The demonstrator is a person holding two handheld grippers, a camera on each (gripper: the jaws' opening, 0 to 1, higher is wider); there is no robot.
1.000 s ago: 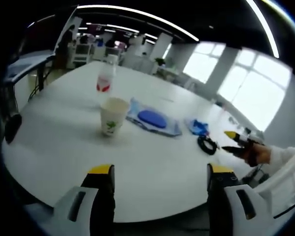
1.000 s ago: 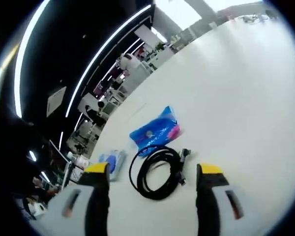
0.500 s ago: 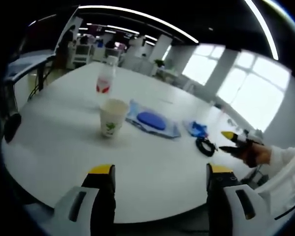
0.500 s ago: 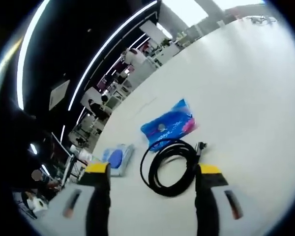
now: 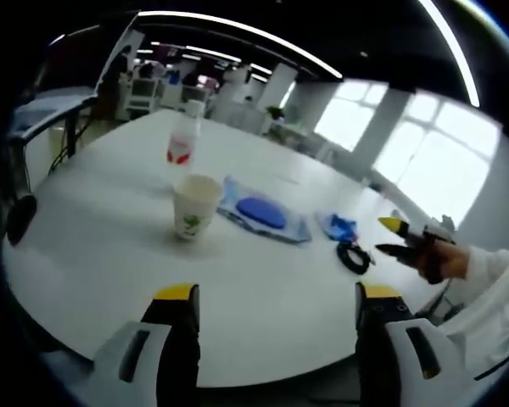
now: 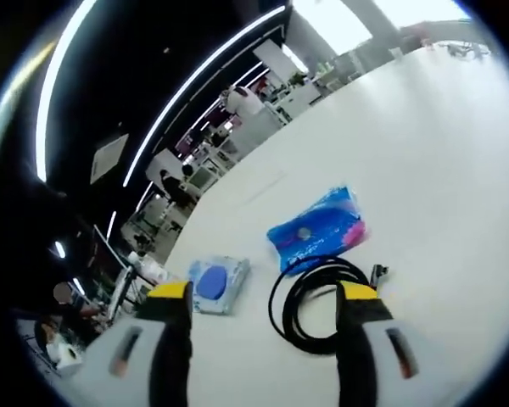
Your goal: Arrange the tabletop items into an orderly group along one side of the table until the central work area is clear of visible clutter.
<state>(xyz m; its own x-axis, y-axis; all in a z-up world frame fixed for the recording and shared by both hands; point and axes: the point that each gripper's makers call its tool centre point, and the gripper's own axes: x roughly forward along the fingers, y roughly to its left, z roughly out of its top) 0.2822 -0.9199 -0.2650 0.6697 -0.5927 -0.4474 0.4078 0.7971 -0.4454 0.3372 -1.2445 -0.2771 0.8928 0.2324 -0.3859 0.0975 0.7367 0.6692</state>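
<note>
White table | left gripper wide open, empty | right gripper open above cable

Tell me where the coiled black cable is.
Right gripper view: the black cable lies on the white table beside the blue packet, by the right claw.

Nothing's really reading as text here, everything's coming through too small and blurry. The bottle toward the upper left of the left gripper view is wearing a red label, but no letters are showing. The paper cup just below it is carrying a green print, no words I can make out. The blue packet mid-frame in the right gripper view is showing pale markings and a pink patch, all unreadable.
</note>
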